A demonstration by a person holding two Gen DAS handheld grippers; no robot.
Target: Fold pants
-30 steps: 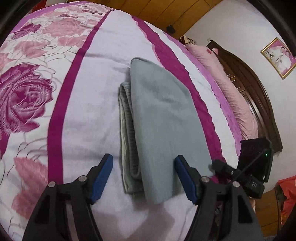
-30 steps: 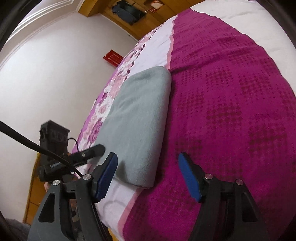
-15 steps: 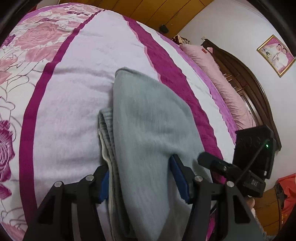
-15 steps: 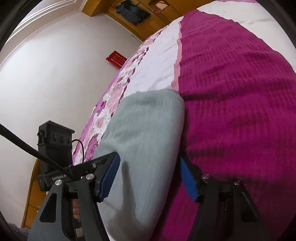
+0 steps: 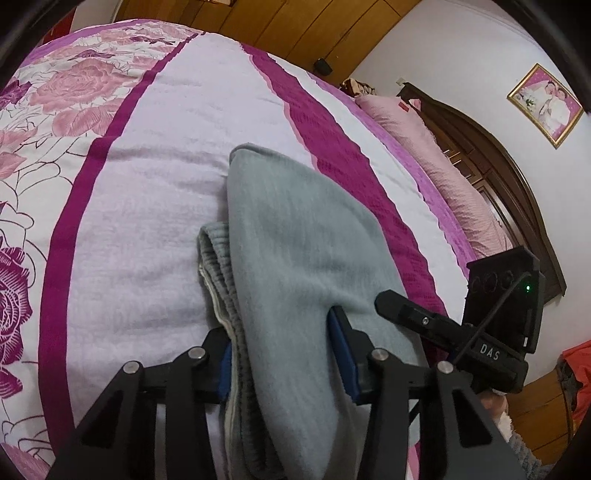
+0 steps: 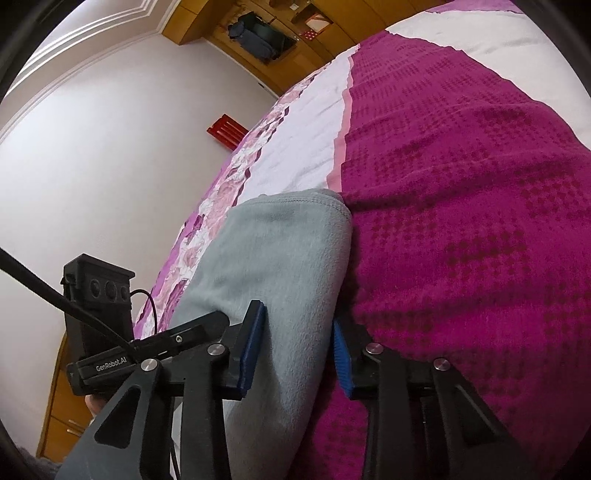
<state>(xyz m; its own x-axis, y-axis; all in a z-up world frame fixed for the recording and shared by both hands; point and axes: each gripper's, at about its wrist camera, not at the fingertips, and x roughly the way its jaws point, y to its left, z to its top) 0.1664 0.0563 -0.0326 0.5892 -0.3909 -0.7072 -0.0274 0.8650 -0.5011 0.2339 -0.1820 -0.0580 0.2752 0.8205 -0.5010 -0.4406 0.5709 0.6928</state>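
Observation:
The grey pants (image 5: 295, 243) lie folded in a long stack on the bed, with the ribbed waistband (image 5: 218, 273) showing at the left edge. My left gripper (image 5: 282, 339) is shut on the near end of the stack, its blue pads pressing both sides. In the right wrist view the same grey pants (image 6: 280, 258) run away from me, and my right gripper (image 6: 295, 339) is shut on their near end. The other gripper shows at the side of each view.
The bed cover has a white band (image 5: 155, 206), magenta stripes (image 6: 461, 221) and a rose pattern (image 5: 74, 85). Pink pillows (image 5: 443, 170) and a dark wooden headboard (image 5: 517, 177) lie at the right. A white wall (image 6: 92, 158) and wooden cabinets (image 6: 258, 33) stand beyond the bed.
Both grippers moved forward over the near end of the folded pants and closed on it; a second ago both were open just short of it.

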